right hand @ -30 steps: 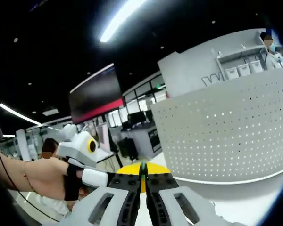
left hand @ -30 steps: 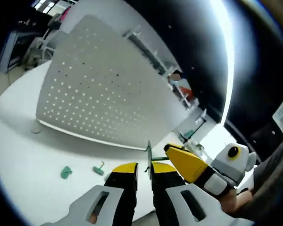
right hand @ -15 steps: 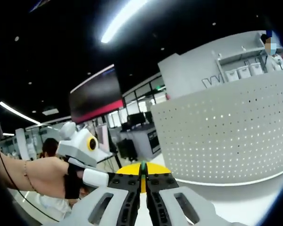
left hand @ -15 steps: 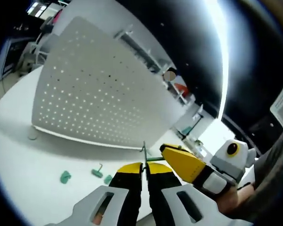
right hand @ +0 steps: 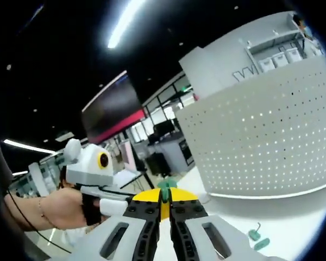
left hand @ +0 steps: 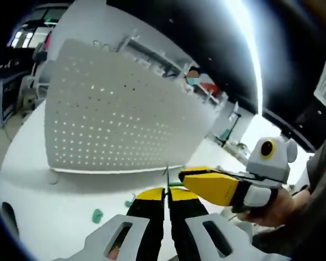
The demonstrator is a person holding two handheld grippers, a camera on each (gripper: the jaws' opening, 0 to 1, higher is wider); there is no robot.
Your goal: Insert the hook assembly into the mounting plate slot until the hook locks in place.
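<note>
The white perforated mounting plate (left hand: 125,114) stands upright on the white table (left hand: 38,201); it is also at the right of the right gripper view (right hand: 261,141). My left gripper (left hand: 165,191) is shut on a thin green-tipped hook assembly (left hand: 166,176) that sticks up between its jaws, well in front of the plate. My right gripper (left hand: 206,185) reaches in from the right and meets the same piece. In its own view the right gripper (right hand: 164,202) is shut on a green part (right hand: 165,186). The left gripper (right hand: 92,163), held by a hand, is at the left.
Two loose green pieces (left hand: 96,216) (left hand: 131,202) lie on the table in front of the plate; they show again low right (right hand: 256,235). A person's hand and sleeve (left hand: 277,206) hold the right gripper. Shelves and desks stand behind the plate.
The left jaws, slightly apart one second ago, have shut on the thin hook piece. Both cameras have tilted, so the plate looks more face-on and the loose green pieces enter the right gripper view.
</note>
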